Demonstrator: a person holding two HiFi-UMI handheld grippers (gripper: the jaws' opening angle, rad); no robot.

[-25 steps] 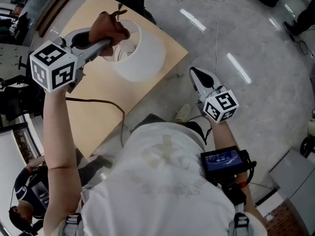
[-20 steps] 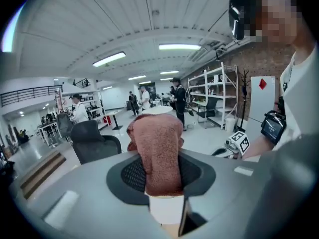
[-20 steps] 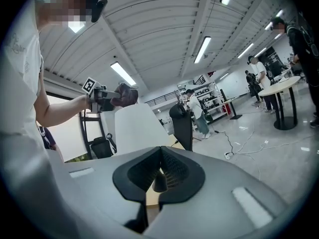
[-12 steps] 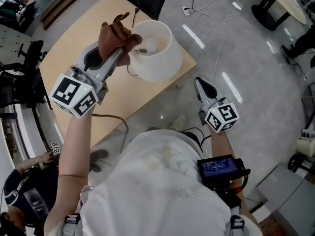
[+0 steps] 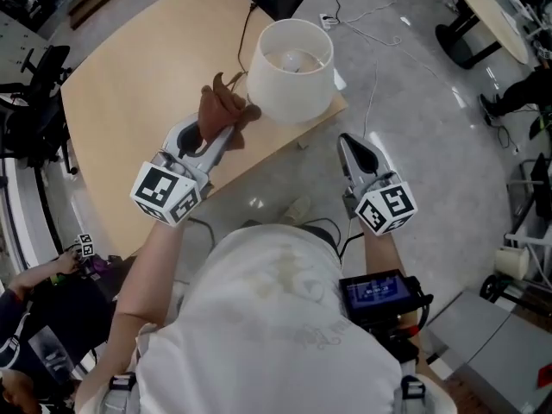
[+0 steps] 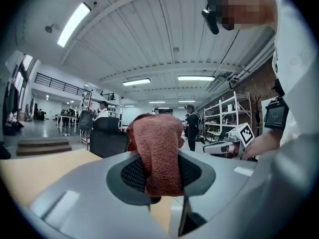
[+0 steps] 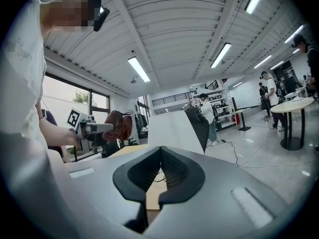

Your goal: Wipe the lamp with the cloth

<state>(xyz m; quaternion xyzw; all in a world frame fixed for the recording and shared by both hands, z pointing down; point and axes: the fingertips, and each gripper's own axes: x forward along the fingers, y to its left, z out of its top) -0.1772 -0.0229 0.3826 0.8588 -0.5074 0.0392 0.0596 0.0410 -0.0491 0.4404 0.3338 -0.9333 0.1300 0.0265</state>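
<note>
Clamping the brown cloth (image 5: pixel 222 103), the left gripper (image 5: pixel 226 128) holds it just beside the white lamp (image 5: pixel 293 59) on the counter (image 5: pixel 121 84), at its 8 o'clock, seemingly ready to wipe, while the right gripper (image 5: pixel 348 142), clenched empty, waits at 4 o'clock.

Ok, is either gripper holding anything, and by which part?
The left gripper clamps the reddish-brown cloth across its middle, a bunched end sticking out past the jaws. The right gripper holds nothing, jaws together.

lamp (image 5: pixel 293 72) on table (image 5: pixel 129 93) corner, cloth (image 5: pixel 222 106) just left, perhaps touching
</note>
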